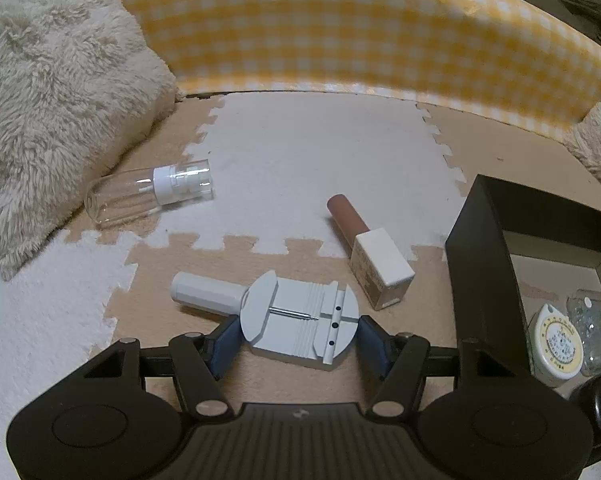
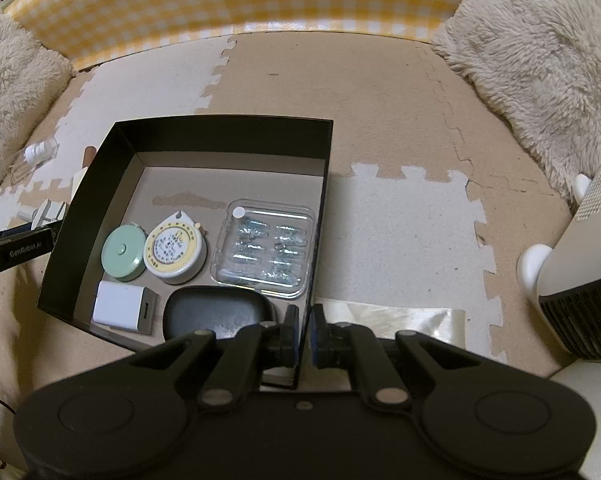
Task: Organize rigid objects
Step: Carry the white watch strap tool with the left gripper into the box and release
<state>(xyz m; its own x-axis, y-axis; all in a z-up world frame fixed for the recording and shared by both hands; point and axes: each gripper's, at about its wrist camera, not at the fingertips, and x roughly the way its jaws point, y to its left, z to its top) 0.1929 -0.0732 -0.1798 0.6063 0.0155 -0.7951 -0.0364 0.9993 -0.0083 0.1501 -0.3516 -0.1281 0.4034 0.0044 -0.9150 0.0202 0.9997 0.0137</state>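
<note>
Tool body: a pale grey watch-link remover (image 1: 298, 318) with a white cylindrical handle lies on the beige foam mat (image 1: 284, 380), between the blue pads of the left gripper (image 1: 298, 340). Both pads sit against its rounded sides; whether they press firmly cannot be told. From the tool, a lip-gloss tube (image 1: 366, 248) lies at 1 o'clock and a clear spray bottle (image 1: 152, 196) on its side at 10 o'clock, both well apart from it. The black box (image 2: 220, 128) stands at 3 o'clock. The right gripper (image 2: 305, 332) is pinched on the box's near right wall. Inside lie a green round case (image 2: 121, 254), a yellow-rimmed tape measure (image 2: 176, 248), a clear plastic case (image 2: 266, 248), a white charger (image 2: 122, 306) and a dark oval case (image 2: 216, 314).
</note>
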